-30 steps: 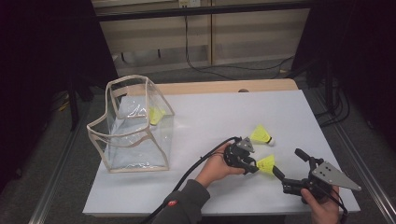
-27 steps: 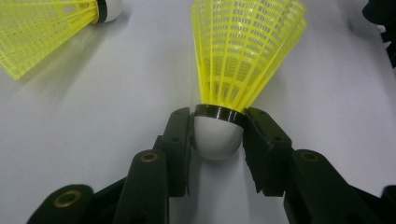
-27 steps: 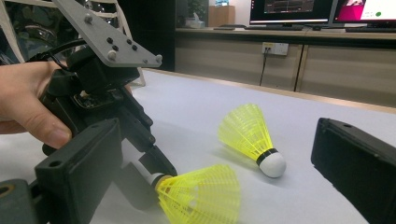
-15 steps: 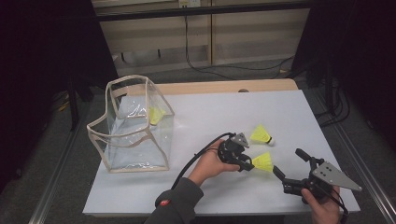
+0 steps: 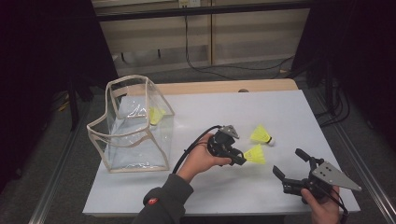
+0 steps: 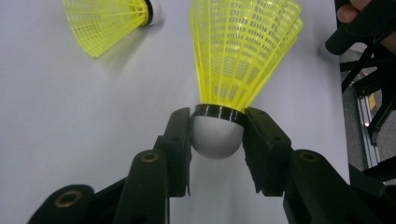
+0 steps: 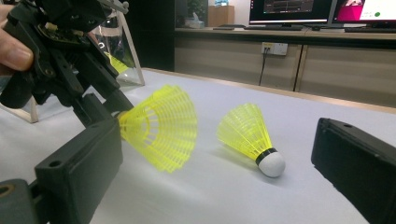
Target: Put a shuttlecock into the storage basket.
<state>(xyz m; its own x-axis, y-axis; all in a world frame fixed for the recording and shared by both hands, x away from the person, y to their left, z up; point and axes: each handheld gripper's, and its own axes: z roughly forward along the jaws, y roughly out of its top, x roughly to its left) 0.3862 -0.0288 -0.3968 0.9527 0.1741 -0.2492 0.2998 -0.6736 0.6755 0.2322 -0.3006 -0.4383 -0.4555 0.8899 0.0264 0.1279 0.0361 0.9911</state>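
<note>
- Left fingers (image 6: 215, 135) clenched on the white cork of a yellow shuttlecock (image 6: 240, 56); pads squeeze it from both sides, skirt pointing away from me.
- Change since a second ago: in the high view the held shuttlecock (image 5: 254, 154) has left the desk (image 5: 224, 112) and my left hand has drawn back toward the clear bag (image 5: 133, 135). Judgement: the pick is done, carry to the bag comes next.
- The bag stands open at the desk's left, well apart from the left fingers; one shuttlecock (image 5: 156, 115) already lies inside.
- Second shuttlecock (image 5: 261, 134) lies on its side on the desk, just beyond the held one, cork to the right.
- Right fingers (image 5: 290, 162) released, nothing between them, low at the desk's near right corner; loose shuttlecock (image 7: 252, 137) lies ahead of them.
</note>
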